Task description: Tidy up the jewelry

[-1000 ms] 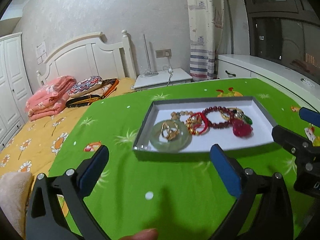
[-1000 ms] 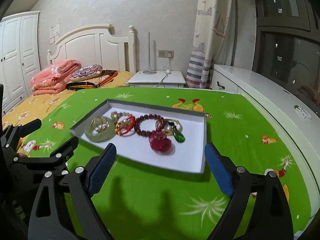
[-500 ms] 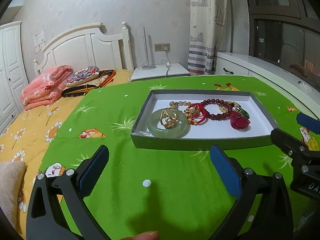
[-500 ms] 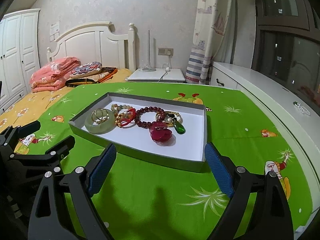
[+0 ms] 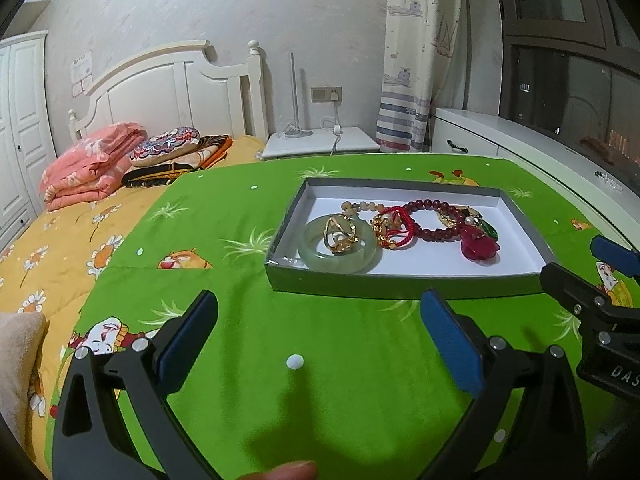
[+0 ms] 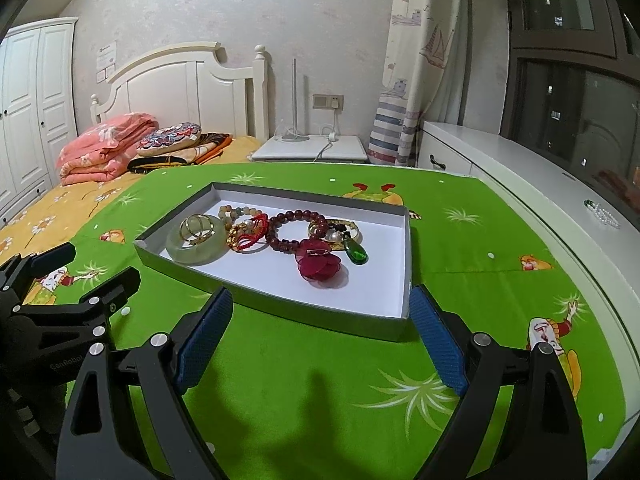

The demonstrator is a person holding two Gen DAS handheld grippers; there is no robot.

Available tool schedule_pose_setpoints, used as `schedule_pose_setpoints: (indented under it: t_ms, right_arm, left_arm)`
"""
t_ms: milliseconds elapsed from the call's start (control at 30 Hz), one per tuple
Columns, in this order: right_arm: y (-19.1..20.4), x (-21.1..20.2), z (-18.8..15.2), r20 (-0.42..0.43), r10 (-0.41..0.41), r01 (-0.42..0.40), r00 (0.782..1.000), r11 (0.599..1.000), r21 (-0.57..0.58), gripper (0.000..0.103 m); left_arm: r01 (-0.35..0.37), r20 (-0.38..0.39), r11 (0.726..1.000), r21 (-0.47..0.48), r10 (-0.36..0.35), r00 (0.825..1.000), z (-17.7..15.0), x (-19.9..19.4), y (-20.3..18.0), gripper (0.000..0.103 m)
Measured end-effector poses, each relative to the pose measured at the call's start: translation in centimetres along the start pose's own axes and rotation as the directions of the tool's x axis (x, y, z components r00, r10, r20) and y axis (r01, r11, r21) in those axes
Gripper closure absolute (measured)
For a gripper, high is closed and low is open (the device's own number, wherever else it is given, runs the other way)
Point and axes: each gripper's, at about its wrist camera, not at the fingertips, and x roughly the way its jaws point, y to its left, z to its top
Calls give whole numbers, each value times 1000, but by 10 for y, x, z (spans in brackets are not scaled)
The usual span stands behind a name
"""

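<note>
A shallow grey box [image 5: 404, 282] [image 6: 276, 310] with a white floor lies on the green cloth. Inside, from left to right, are a pale jade bangle [image 5: 339, 245] [image 6: 196, 245] with gold rings [image 5: 339, 236] on it, a red-and-gold cord bracelet [image 5: 394, 230] [image 6: 250, 236], a dark red bead bracelet [image 5: 434, 220] [image 6: 298, 228], a green drop pendant [image 6: 356, 254] and a crimson flower brooch [image 5: 478, 248] [image 6: 320, 266]. My left gripper [image 5: 320, 332] hovers open in front of the box. My right gripper [image 6: 320, 328] is open at the box's near right corner. Neither holds anything.
The green cartoon-print cloth [image 5: 320, 360] covers a table. Behind it are a bed with a yellow floral sheet [image 5: 60, 248], folded pink bedding [image 5: 92, 164], a white nightstand [image 5: 320, 144] and a long white counter [image 6: 540, 184] carrying a small bead strand [image 6: 604, 214].
Both cameras have lowered and levelled, so the box is seen from a flatter angle. The jewelry has not moved, and both grippers stay open.
</note>
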Motion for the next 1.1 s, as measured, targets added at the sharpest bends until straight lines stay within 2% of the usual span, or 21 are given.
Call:
schedule_pose_setpoints:
  t_ms: [1100]
  right_arm:
    - [6,0,-3,-7,8,-8,1000,1000,-4,19]
  left_arm:
    - [5,-10,1000,-8,-5,1000,-6,0,2,5]
